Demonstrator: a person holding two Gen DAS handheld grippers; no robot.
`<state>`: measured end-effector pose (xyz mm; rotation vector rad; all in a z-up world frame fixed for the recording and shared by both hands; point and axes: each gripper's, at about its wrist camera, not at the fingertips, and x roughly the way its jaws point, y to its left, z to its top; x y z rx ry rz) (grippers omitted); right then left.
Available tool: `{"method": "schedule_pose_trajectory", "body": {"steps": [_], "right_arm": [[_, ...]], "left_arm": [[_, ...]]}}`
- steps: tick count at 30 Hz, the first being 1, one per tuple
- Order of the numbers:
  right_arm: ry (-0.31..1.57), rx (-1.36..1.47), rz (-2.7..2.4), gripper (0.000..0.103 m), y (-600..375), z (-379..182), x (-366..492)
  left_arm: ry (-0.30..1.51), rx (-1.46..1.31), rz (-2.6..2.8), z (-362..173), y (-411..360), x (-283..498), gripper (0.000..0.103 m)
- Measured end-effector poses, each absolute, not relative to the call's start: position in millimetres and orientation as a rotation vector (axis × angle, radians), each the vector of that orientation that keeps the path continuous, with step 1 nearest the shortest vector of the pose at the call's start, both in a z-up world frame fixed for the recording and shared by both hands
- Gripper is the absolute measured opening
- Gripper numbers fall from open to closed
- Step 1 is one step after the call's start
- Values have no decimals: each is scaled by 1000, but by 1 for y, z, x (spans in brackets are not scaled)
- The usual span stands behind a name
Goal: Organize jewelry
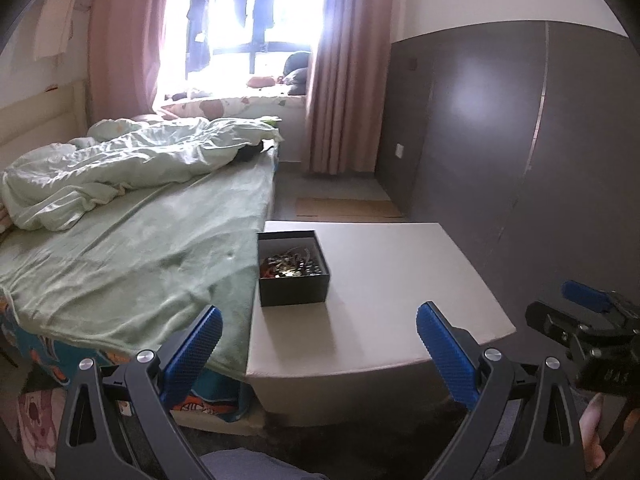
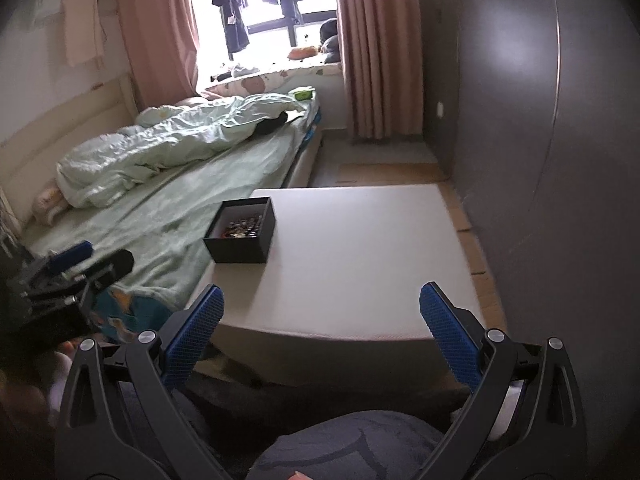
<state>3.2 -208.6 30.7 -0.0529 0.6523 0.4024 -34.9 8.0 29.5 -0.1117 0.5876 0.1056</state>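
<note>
A black open box (image 1: 292, 270) holding a tangle of jewelry (image 1: 289, 267) stands on the left side of a low white table (image 1: 384, 280), next to the bed. It also shows in the right wrist view (image 2: 242, 231), on the table (image 2: 360, 256). My left gripper (image 1: 320, 340) is open and empty, held short of the table's near edge. My right gripper (image 2: 322, 320) is open and empty, also short of the near edge. The right gripper shows at the right of the left wrist view (image 1: 588, 312); the left gripper shows at the left of the right wrist view (image 2: 76, 268).
A bed with a green sheet (image 1: 132, 248) and a rumpled duvet (image 1: 120, 160) runs along the table's left side. A dark grey wardrobe (image 1: 520, 140) stands to the right. Pink curtains (image 1: 344, 80) frame a bright window. My knees (image 2: 352, 444) are below the grippers.
</note>
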Motion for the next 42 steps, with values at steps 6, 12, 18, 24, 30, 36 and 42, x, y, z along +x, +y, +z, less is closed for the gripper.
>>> {"method": "schedule_pose_trajectory", "body": {"steps": [6, 12, 18, 24, 30, 36, 42], "right_arm": [[649, -43, 386, 98, -212, 26, 4], [656, -17, 383, 98, -219, 25, 5], [649, -5, 376, 98, -224, 26, 3], [650, 0, 380, 98, -225, 26, 3], [651, 4, 381, 98, -225, 26, 3], [653, 7, 382, 98, -226, 26, 3], [654, 5, 381, 98, -225, 25, 3]], "left_arm": [[584, -109, 123, 29, 7, -36, 94], [591, -60, 105, 28, 1, -36, 94], [581, -64, 123, 27, 4, -38, 94], [579, -51, 121, 27, 3, -39, 94], [566, -61, 120, 27, 6, -42, 94], [566, -65, 118, 27, 9, -43, 94], [563, -53, 121, 26, 7, -43, 94]]}}
